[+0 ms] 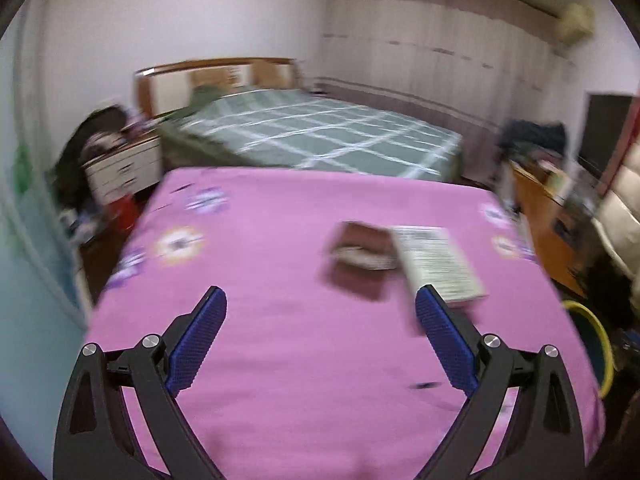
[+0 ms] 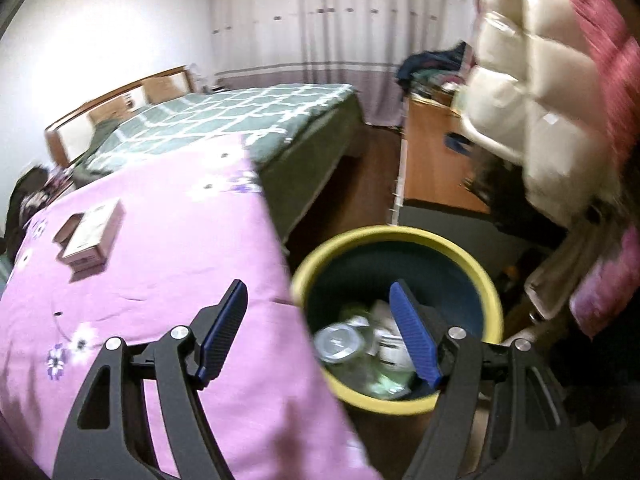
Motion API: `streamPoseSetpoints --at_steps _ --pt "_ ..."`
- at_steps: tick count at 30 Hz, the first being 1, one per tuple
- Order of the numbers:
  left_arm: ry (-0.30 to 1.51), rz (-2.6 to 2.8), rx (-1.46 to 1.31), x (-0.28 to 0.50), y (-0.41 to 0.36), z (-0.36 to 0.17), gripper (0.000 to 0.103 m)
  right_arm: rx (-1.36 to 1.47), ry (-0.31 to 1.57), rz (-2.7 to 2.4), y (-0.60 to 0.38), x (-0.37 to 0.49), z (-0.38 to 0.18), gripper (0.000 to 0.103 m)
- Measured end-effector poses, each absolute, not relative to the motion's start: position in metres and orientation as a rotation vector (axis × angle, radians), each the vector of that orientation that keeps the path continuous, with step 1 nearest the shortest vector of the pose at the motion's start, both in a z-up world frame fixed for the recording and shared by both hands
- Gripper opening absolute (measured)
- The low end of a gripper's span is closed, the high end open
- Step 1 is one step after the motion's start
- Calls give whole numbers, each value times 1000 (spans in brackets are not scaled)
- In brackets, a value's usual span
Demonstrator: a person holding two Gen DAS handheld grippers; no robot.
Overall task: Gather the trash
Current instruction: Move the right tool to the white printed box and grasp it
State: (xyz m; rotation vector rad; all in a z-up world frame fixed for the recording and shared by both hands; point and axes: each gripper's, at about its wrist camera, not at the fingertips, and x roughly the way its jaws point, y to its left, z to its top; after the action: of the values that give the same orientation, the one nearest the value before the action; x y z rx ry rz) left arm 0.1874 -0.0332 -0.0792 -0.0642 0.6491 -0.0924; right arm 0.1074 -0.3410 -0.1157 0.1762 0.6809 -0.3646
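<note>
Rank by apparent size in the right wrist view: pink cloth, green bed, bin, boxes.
1. pink cloth
2. green bed, farther off, so likely understated
3. bin
4. boxes

Print on pale box [image 1: 438, 264] too blurred to read; no other text legible.
</note>
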Motion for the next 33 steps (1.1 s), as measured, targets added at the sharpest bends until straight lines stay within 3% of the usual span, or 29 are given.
streamPoseSetpoints --at_steps 9,22,27,33 --pt "682 113 -132 192 72 -120 94 119 708 -203 -272 158 -105 70" --pt "718 127 -197 198 81 -131 94 87 774 41 -175 237 -108 70" --pt "721 123 -213 198 82 -131 94 58 777 79 -145 268 -114 86" --pt "733 120 -291 198 95 -138 94 37 832 46 -131 298 -127 88"
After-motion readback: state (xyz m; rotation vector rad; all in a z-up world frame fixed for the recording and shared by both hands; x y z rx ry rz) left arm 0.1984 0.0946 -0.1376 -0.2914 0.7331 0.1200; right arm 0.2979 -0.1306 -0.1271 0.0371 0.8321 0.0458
